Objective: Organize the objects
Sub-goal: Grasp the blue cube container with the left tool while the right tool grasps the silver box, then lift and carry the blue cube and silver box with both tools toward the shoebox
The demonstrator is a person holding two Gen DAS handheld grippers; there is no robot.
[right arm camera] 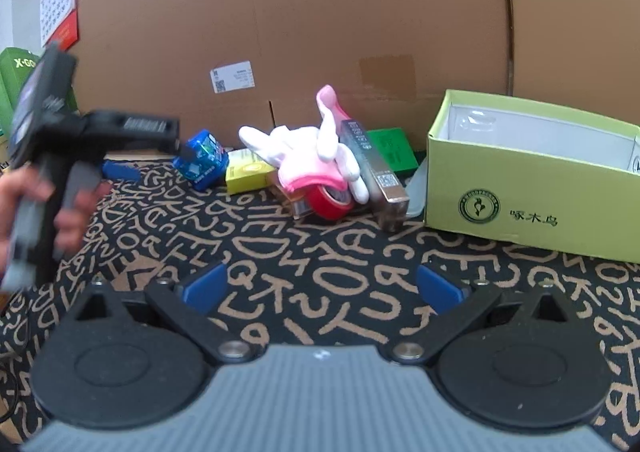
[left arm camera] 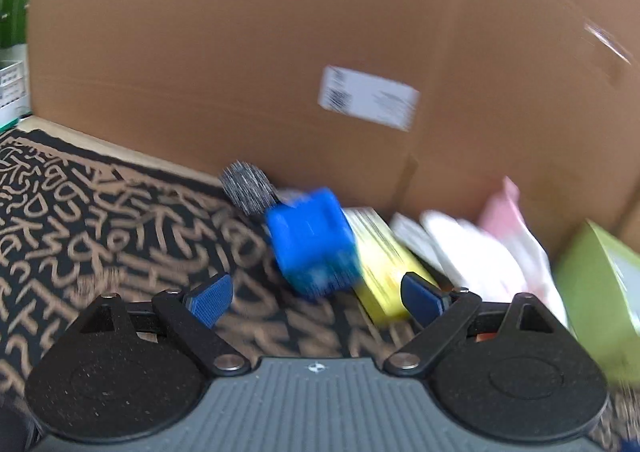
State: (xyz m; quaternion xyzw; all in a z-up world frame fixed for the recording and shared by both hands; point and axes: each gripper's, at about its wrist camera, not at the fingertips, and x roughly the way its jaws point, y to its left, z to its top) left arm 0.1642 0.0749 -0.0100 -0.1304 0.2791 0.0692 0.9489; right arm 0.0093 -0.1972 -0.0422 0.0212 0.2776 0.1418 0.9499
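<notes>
Motion blurs the left wrist view. My left gripper (left arm camera: 318, 298) is open, and a blue box (left arm camera: 312, 244) lies just ahead of its fingers, not held. A yellow box (left arm camera: 380, 264) touches the blue one on the right, then comes a white and pink plush toy (left arm camera: 492, 252). In the right wrist view the pile sits against the cardboard wall: blue box (right arm camera: 204, 158), yellow box (right arm camera: 248, 172), plush toy (right arm camera: 312, 156), red tape roll (right arm camera: 330, 196), long silver box (right arm camera: 372, 172), small green box (right arm camera: 390, 150). My right gripper (right arm camera: 320, 288) is open over the patterned cloth, holding nothing.
An open light-green carton (right arm camera: 532, 180) stands at the right, white inside. A tall cardboard wall (right arm camera: 320, 32) closes the back. A person's hand (right arm camera: 72, 212) holds the left gripper's handle at the left edge. Black cloth with tan letters (right arm camera: 320, 252) covers the table.
</notes>
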